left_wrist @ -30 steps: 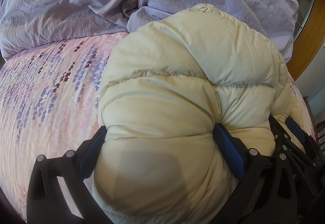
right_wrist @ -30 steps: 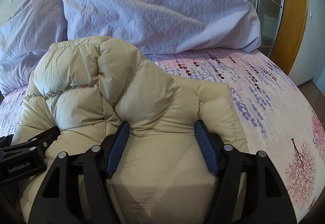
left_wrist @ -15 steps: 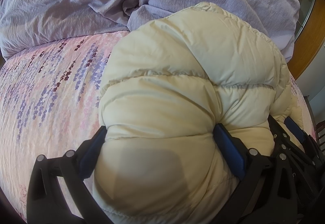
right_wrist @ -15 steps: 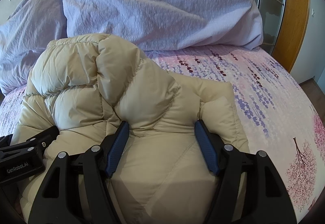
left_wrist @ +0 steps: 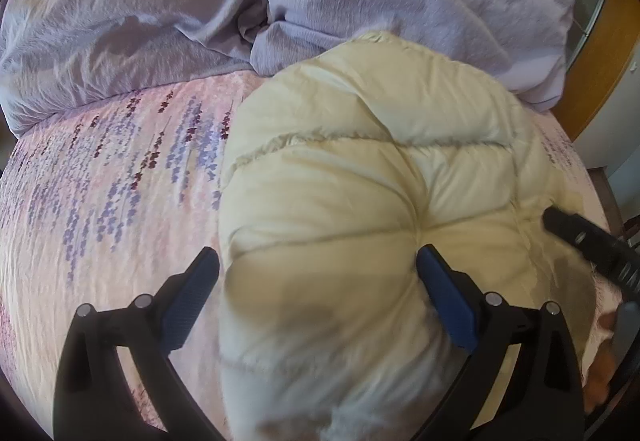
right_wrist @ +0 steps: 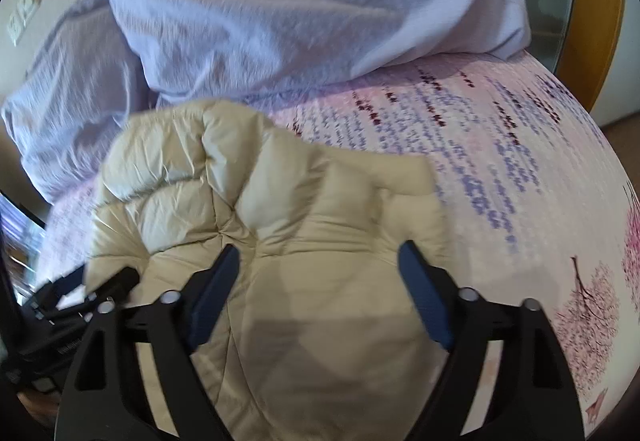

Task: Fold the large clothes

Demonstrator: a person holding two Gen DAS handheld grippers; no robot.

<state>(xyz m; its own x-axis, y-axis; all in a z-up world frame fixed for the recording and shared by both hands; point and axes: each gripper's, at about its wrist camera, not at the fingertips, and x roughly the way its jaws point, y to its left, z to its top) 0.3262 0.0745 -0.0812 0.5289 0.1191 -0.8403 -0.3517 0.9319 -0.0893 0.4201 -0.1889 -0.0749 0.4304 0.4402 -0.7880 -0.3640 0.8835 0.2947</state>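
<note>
Straddling the puffy cream down jacket [left_wrist: 360, 177] on the bed [left_wrist: 100, 201], left gripper [left_wrist: 316, 277] and right gripper [right_wrist: 320, 273] sit spread apart, unclamped, bundle bulging straight ahead.

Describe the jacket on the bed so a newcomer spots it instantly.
On the floral pink bedsheet, just in front of the crumpled lilac duvet, lies the jacket. It is a puffy cream quilted bundle, the only plain, stitched-panel item there, with both grippers at its near edge.
</note>
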